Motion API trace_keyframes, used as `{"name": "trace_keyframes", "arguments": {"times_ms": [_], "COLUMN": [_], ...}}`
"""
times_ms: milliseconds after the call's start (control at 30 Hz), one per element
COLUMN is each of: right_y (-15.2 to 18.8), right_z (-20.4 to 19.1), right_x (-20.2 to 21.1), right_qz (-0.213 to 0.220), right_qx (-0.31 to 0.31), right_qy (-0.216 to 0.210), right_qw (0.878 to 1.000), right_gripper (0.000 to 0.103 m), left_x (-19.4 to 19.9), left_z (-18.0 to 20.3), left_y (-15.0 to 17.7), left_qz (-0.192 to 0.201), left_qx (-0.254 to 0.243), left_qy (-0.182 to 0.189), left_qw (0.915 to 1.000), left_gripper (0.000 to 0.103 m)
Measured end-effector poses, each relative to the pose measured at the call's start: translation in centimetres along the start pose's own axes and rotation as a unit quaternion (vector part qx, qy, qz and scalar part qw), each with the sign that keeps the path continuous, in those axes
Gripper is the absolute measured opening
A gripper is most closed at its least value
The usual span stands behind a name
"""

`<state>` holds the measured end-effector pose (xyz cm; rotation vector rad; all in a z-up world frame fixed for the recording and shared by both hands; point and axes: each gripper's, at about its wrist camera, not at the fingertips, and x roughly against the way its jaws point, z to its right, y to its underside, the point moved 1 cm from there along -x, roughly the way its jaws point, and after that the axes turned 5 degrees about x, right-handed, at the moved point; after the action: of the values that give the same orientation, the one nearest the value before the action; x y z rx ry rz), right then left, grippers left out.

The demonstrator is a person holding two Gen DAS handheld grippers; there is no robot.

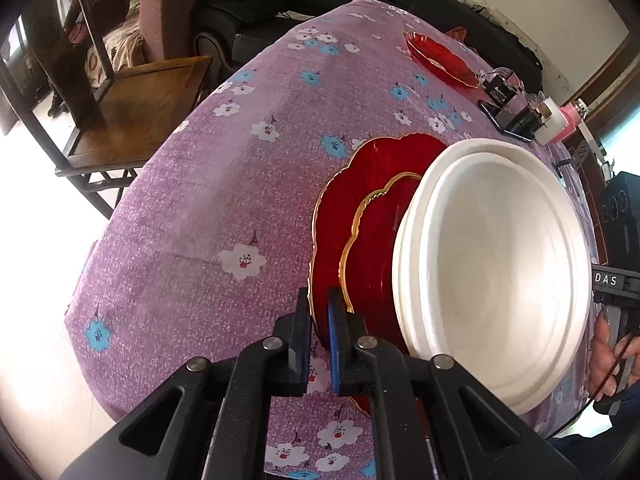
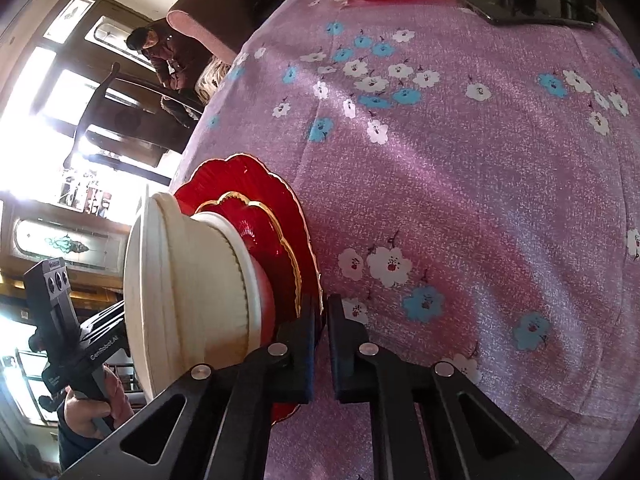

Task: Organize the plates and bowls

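A stack stands on the purple flowered tablecloth (image 1: 240, 160). A large red plate (image 1: 360, 168) with a gold scalloped rim is at the bottom. A smaller red plate (image 1: 372, 248) lies on it, and nested white bowls (image 1: 492, 260) sit on top. My left gripper (image 1: 319, 300) is shut on the near rim of the large red plate. On the opposite side, my right gripper (image 2: 322, 308) is shut on the rim of that same large red plate (image 2: 240, 176), beside the white bowls (image 2: 192, 280). Part of the large plate is hidden by the bowls.
Another red plate (image 1: 440, 58) lies at the far side of the table, near a dark phone (image 2: 520, 8) and a black box (image 1: 500, 92). A wooden chair (image 1: 132, 108) stands beside the table edge. A person (image 2: 160, 52) sits beyond it.
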<state>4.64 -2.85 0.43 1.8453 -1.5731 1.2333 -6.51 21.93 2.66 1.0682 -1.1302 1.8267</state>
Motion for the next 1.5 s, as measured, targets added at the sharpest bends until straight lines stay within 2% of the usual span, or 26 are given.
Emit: {"name": "trace_keyframes", "arguments": {"times_ms": [133, 300, 633, 900, 1033, 1200, 1367, 1500], "right_y": [0.3, 0.7, 1.5, 1.2, 1.1, 1.2, 1.3, 0.9], "right_z": [0.7, 3.2, 11.6, 18.2, 20.7, 22.2, 22.3, 21.9], "right_x": [0.7, 2.8, 9.6, 14.7, 16.2, 16.8, 16.7, 16.7], "right_qz": [0.006, 0.028, 0.088, 0.131, 0.143, 0.148, 0.149, 0.147], "right_qx": [-0.007, -0.032, -0.111, -0.157, -0.177, -0.188, -0.186, -0.173], "right_qy": [0.000, 0.010, 0.063, 0.110, 0.116, 0.115, 0.111, 0.126], "right_qw": [1.000, 0.999, 0.988, 0.973, 0.967, 0.964, 0.965, 0.966], "right_gripper": [0.007, 0.007, 0.006, 0.005, 0.005, 0.005, 0.005, 0.007], "left_x": [-0.4, -1.6, -6.1, -9.6, -10.5, -11.0, -11.1, -11.0], "left_z": [1.1, 4.2, 15.7, 24.4, 26.8, 27.9, 28.1, 28.0], "left_y": [-0.4, -1.0, -3.3, -4.8, -5.3, -6.0, -5.9, -5.6], "left_qz": [-0.005, -0.014, -0.033, -0.038, -0.031, -0.022, -0.011, -0.006], "left_qx": [-0.011, -0.040, -0.137, -0.181, -0.191, -0.189, -0.184, -0.180], "left_qy": [0.003, 0.012, 0.035, 0.043, 0.038, 0.031, 0.035, 0.036], "left_qw": [0.9999, 0.9990, 0.9894, 0.9817, 0.9804, 0.9812, 0.9823, 0.9831], "left_gripper": [0.007, 0.007, 0.008, 0.008, 0.008, 0.008, 0.008, 0.010]}}
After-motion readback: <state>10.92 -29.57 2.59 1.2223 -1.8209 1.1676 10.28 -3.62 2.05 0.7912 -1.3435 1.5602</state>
